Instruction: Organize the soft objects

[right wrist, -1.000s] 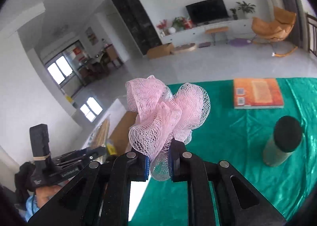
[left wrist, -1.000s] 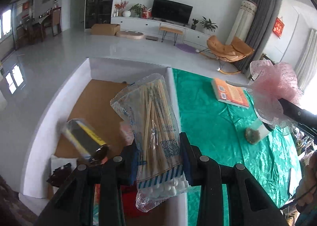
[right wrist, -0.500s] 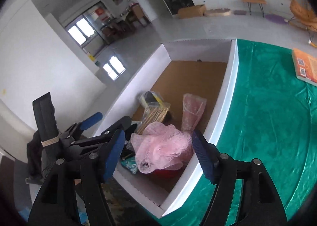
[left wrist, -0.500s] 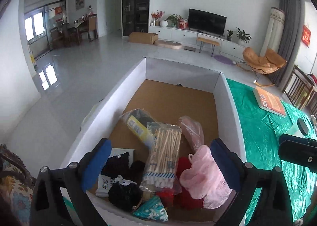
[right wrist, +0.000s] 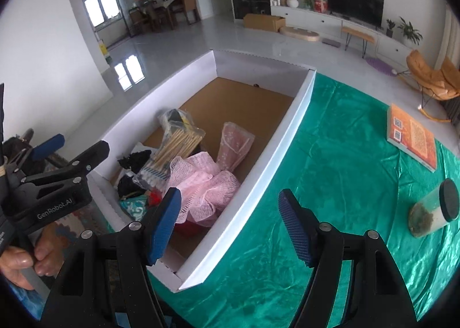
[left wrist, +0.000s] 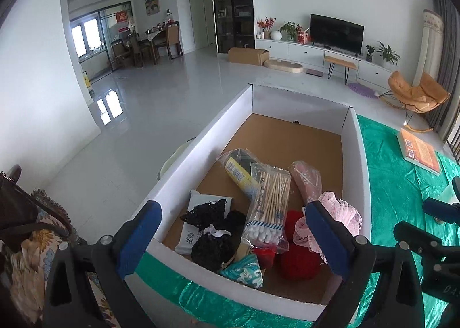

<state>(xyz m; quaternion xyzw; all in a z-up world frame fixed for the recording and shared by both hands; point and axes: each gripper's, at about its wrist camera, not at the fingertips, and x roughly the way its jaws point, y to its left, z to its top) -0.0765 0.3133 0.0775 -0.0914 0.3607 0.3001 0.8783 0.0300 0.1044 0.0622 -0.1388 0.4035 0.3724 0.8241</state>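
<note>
Green cloth-covered table (right wrist: pixel 330 155) with white box (right wrist: pixel 276 161): both the left gripper (left wrist: pixel 230 237) and right gripper (right wrist: pixel 230 224) gape empty, so the loosely heaped pink mesh pouf (right wrist: pixel 201 184) may snag a withdrawing jaw.

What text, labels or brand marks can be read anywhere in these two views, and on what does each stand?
"GenRobot.AI": white print on the side of the left tongs.
Orange book: QR codes and print, too small to read.
Cotton swab bag: printed band, too blurred to read.
Yellow packet: label unreadable.
White pouch: dark print, unreadable.
Red wall signs in the dining area: too small to read.
</note>
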